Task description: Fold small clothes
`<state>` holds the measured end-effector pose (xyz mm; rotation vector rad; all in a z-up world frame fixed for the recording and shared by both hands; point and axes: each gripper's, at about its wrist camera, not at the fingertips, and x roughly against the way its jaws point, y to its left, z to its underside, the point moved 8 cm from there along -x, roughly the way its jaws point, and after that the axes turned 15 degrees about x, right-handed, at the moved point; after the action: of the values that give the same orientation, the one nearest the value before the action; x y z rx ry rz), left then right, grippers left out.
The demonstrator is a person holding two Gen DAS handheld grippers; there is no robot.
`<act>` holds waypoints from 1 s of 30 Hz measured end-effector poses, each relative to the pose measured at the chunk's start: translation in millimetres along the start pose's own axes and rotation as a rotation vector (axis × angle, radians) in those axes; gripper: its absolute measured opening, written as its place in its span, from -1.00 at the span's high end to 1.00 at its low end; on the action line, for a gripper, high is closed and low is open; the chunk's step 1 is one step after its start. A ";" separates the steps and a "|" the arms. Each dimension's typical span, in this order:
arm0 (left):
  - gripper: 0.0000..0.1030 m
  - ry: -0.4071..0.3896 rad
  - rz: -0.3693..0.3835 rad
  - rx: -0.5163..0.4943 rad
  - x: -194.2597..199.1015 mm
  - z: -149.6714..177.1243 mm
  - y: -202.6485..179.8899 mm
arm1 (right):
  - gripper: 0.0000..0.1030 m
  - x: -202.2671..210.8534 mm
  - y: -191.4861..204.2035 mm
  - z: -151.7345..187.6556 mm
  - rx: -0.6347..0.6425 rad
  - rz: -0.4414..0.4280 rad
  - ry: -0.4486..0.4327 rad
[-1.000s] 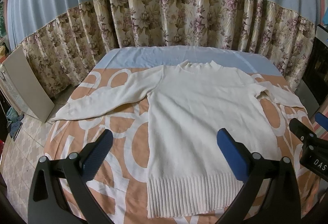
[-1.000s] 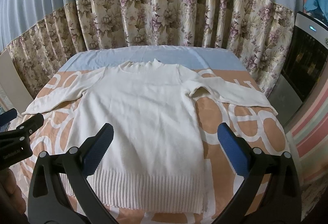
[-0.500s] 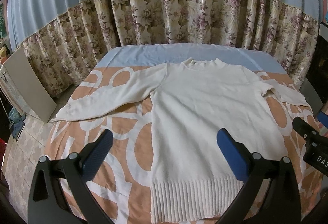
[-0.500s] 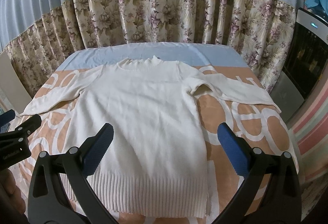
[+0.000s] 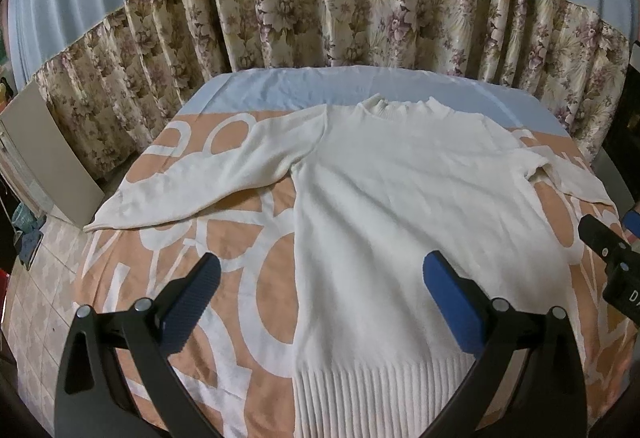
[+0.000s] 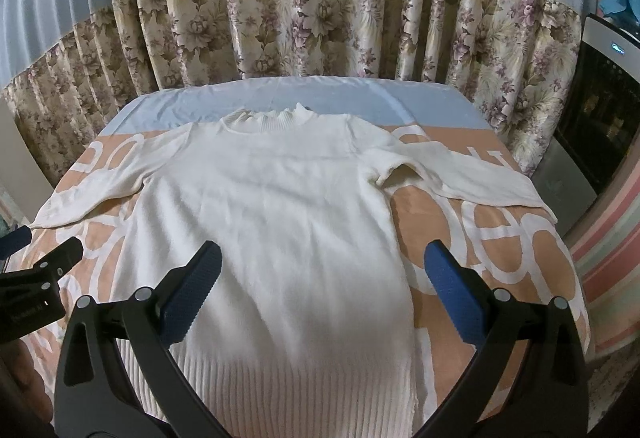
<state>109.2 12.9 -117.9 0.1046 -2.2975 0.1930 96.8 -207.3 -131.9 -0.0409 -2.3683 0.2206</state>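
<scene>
Covering the surface: a bed [image 5: 256, 302] was found spread with an orange sheet printed in white rings, a pale blue band running along its far end.
Room: floral curtains [image 5: 360, 9] topped with blue were hung close behind the bed; pale floor tiles [image 5: 36, 278] were seen past its left edge, and a dark appliance [image 6: 600, 125] stood to its right.
Task item: a cream sweater [image 5: 400, 205] was laid flat and face up on the sheet, collar toward the curtains, ribbed hem nearest the cameras, both sleeves spread outward.
Right sleeve: a bunched fold was noted at the armpit.
Cut off: the hem corners were hidden behind the gripper frames in both views; the lettering on each gripper's body could not be read.
Left gripper [image 5: 320, 298]: held above the sweater's lower left side, jaws spread wide, nothing between them, no contact made.
Right gripper [image 6: 320, 286]: held above the lower right side, jaws likewise wide apart and empty, clear of the fabric.
</scene>
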 end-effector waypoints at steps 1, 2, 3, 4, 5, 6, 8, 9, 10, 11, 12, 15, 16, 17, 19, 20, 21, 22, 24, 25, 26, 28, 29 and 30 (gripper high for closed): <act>-0.97 0.004 -0.001 0.001 -2.5 -0.7 1.1 | -0.94 -2.2 0.6 -0.8 0.001 0.001 0.001; -0.97 0.006 -0.002 0.001 -4.7 -2.1 1.8 | -0.94 -1.8 -0.3 -0.5 0.001 0.000 0.003; -0.97 0.007 -0.003 0.001 -5.9 -2.2 2.6 | -0.94 -3.8 0.2 -1.1 0.003 -0.001 0.005; -0.97 0.007 -0.004 0.002 -7.6 -3.0 3.2 | -0.94 -7.5 1.3 -2.0 0.004 -0.003 0.008; -0.97 0.007 -0.005 0.002 -7.9 -2.9 3.8 | -0.94 -9.5 1.6 -2.4 0.004 -0.003 0.010; -0.97 0.009 -0.007 0.004 -9.9 -3.9 4.9 | -0.94 -12.6 2.3 -3.1 0.003 -0.004 0.011; -0.97 0.012 -0.011 0.010 -15.0 -6.4 7.8 | -0.94 -17.0 3.7 -3.1 0.005 -0.008 0.015; -0.97 0.014 -0.014 0.012 -17.3 -7.4 9.2 | -0.94 -18.8 4.6 -3.3 0.006 -0.008 0.015; -0.97 0.017 -0.017 0.014 -20.2 -8.2 10.8 | -0.94 -22.3 6.1 -4.9 0.010 -0.010 0.017; -0.97 0.021 -0.019 0.015 -23.1 -9.7 12.5 | -0.94 -24.0 7.1 -4.6 0.014 -0.012 0.018; -0.97 0.025 -0.021 0.017 -25.6 -10.6 14.1 | -0.94 -26.4 8.2 -5.0 0.018 -0.014 0.020; -0.97 0.039 -0.027 0.026 -34.6 -12.0 18.6 | -0.94 -35.6 12.3 -8.0 0.034 -0.019 0.027; -0.97 0.042 -0.030 0.028 -37.4 -11.5 20.2 | -0.94 -38.3 13.4 -8.7 0.038 -0.019 0.028; -0.97 0.045 -0.033 0.032 -41.3 -12.5 22.9 | -0.94 -43.2 15.1 -10.2 0.046 -0.022 0.030; -0.97 0.051 -0.039 0.038 -47.9 -13.6 27.3 | -0.94 -51.2 18.1 -13.3 0.056 -0.028 0.035; -0.97 0.057 -0.045 0.043 -53.0 -15.1 31.1 | -0.94 -54.1 20.2 -14.0 0.062 -0.033 0.037; -0.97 0.062 -0.051 0.048 -57.5 -16.0 34.5 | -0.94 -58.3 22.3 -16.0 0.068 -0.042 0.041; -0.97 0.067 -0.059 0.053 -62.5 -17.5 39.4 | -0.94 -62.3 24.8 -18.7 0.074 -0.050 0.041; -0.97 0.067 -0.088 0.065 -69.8 -20.9 51.7 | -0.94 -69.4 30.7 -28.0 0.095 -0.071 0.025; -0.97 0.063 -0.106 0.077 -74.0 -24.8 60.7 | -0.94 -71.7 33.9 -33.1 0.105 -0.078 0.015; -0.97 0.059 -0.120 0.089 -77.6 -27.5 68.2 | -0.94 -75.9 37.5 -40.2 0.120 -0.088 -0.001; -0.97 0.052 -0.158 0.131 -86.5 -36.5 92.9 | -0.94 -83.9 42.9 -49.4 0.139 -0.101 -0.014; -0.97 0.050 -0.172 0.149 -89.4 -39.6 102.7 | -0.94 -90.9 47.5 -54.1 0.159 -0.108 -0.014; -0.97 0.048 -0.192 0.170 -93.3 -43.6 115.9 | -0.94 -98.1 52.7 -58.0 0.180 -0.118 -0.010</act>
<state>187.5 135.8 -170.8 0.4019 -2.2050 0.2879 205.9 -156.1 -167.1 0.1853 -2.3424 0.3764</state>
